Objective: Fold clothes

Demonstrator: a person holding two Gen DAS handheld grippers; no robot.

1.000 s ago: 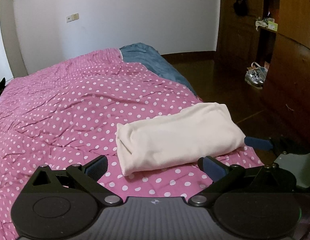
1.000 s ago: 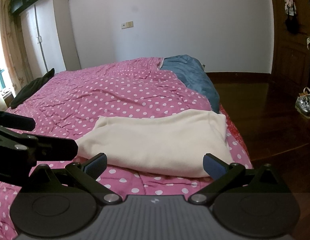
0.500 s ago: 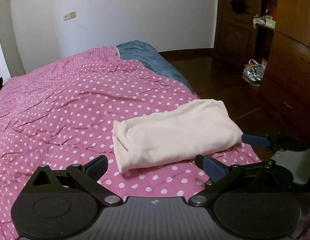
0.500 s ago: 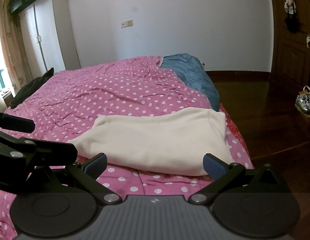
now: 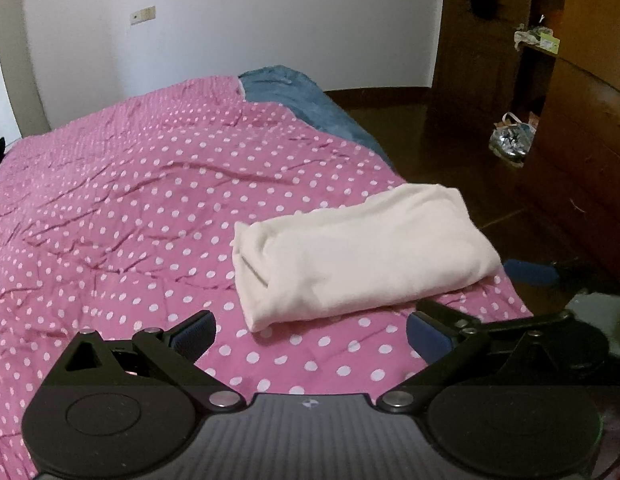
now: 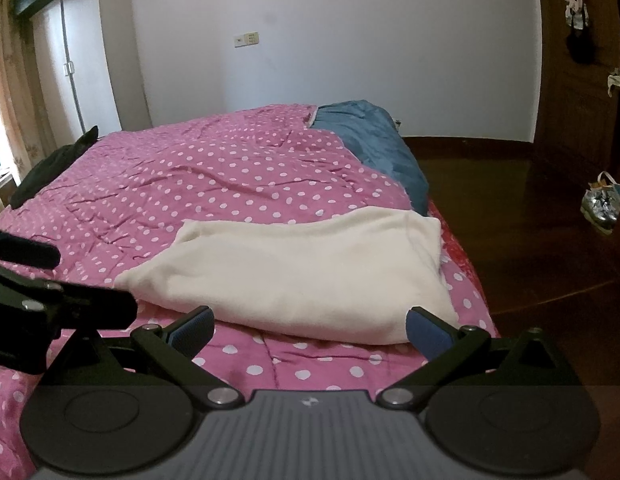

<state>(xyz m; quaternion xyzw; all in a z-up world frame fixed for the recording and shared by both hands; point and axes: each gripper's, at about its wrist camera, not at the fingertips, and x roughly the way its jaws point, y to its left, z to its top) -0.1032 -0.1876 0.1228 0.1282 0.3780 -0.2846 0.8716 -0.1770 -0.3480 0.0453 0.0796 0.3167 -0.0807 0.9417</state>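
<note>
Holding both the left gripper point(image 5: 310, 330) and right gripper point(image 6: 310, 330) wide open and empty, we judge the soft, light cream folded garment point(image 6: 302, 276) best gripped at its corners.

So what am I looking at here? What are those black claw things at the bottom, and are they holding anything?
Those are two hand-held grippers; a person carries one in each hand, and each has a camera looking out along its two blue-padded fingers. One picture comes from the left gripper, the other from the right gripper, so both show one scene from slightly different spots. Ahead lies a bed with a pink polka-dot quilt, and on it, near the edge, a folded cream fabric garment. A blue blanket sits at the far end. Both grippers are open and hold nothing; neither touches the garment. Each gripper also shows at the edge of the other's picture.
</note>
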